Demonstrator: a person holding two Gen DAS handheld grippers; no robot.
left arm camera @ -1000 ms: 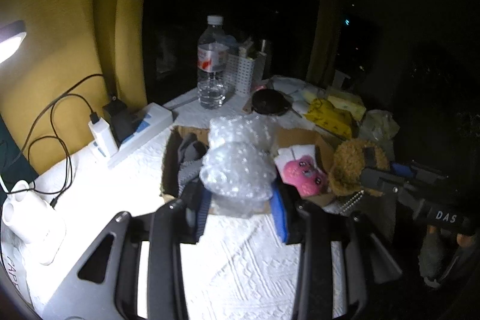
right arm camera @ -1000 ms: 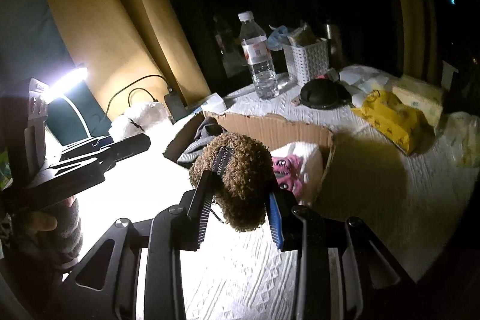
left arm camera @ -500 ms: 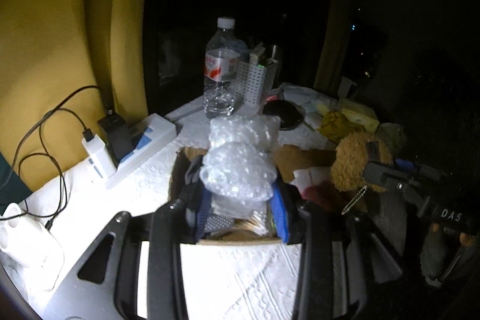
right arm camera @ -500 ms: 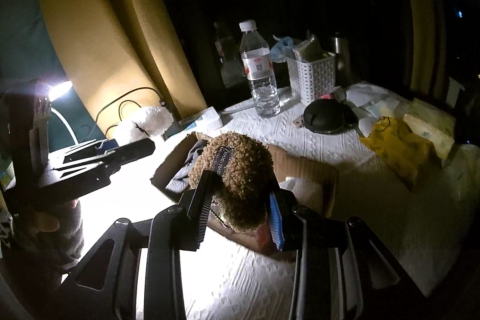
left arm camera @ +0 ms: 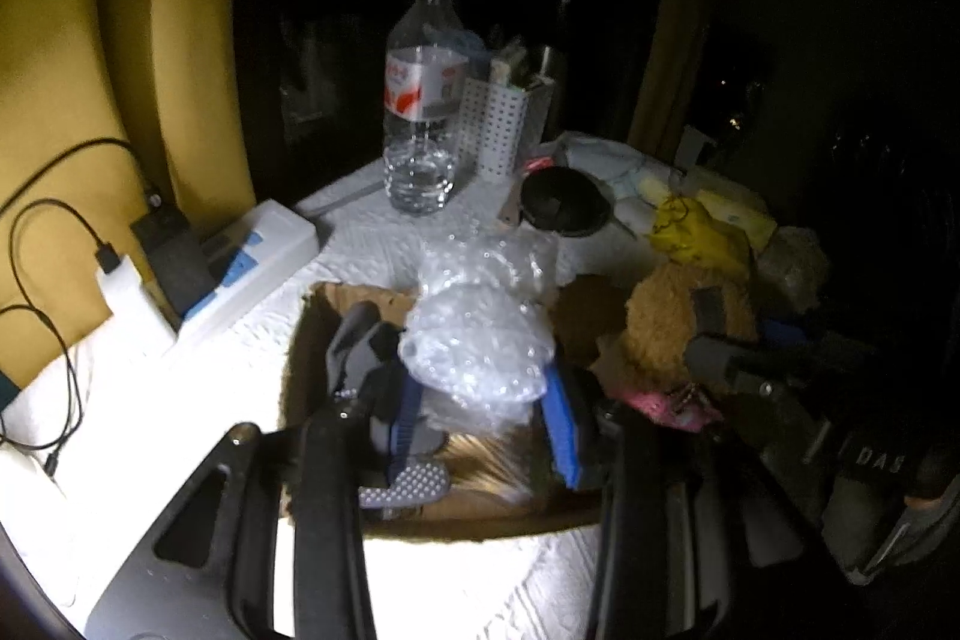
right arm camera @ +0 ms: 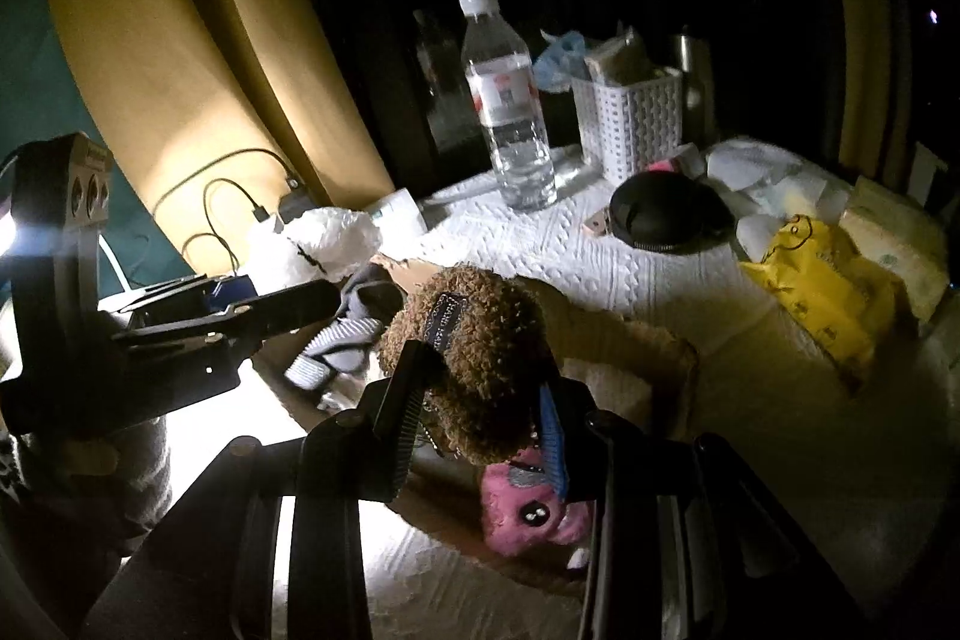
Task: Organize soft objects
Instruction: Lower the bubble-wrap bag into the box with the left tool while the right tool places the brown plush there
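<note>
Left gripper clamps a wad of bubble wrap between its blue pads; the wad bulges above and ahead of the jaws. Right gripper is closed on a brown curly plush toy with a dark label facing up. Both loads hang directly over the open cardboard box on the white-clothed table, so the box lies below and slightly ahead of each gripper. The box's long axis appears to run left to right across both views.

Left gripper is nearer the box's left half, right gripper nearer its right half. Judgement: next move is a short descent, then release.

Box contents: grey striped fabric at the left end, a pink plush under the right gripper, something tan and furry under the left.

Behind the box: water bottle, white perforated basket stuffed with items I cannot identify, yellow bag.
</note>
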